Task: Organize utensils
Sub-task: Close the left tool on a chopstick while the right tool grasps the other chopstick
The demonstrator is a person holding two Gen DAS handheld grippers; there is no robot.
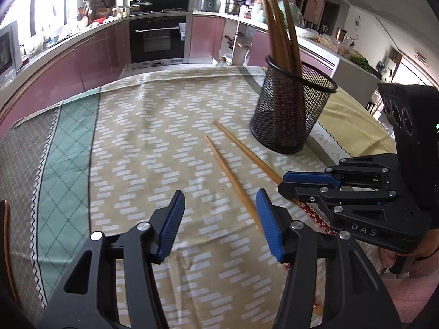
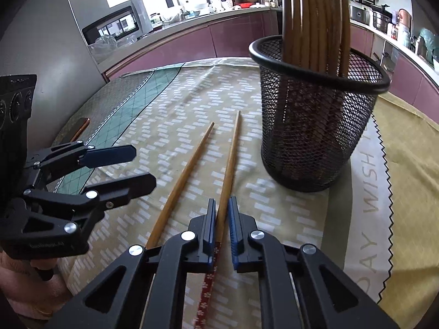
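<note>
From your left wrist, your left gripper [image 1: 219, 216] stood half open over a slim tan bamboo chopstick [image 1: 230, 178], empty. From your right wrist, your right gripper [image 2: 221, 224] pinched the second chopstick [image 2: 229, 164], its red floral end toward you, the black mesh holder [image 2: 315, 115] at two o'clock.

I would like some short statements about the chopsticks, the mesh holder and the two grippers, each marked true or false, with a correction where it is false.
1. The right gripper has its jaws closed on a chopstick. True.
2. The left gripper holds the other chopstick. False: its jaws are apart and grip nothing; that chopstick lies on the tablecloth.
3. The black mesh holder stands upright with several chopsticks in it. True.
4. The mesh holder is empty. False: a bundle of chopsticks sticks out of its top.
5. Two chopsticks are outside the holder. True.
</note>
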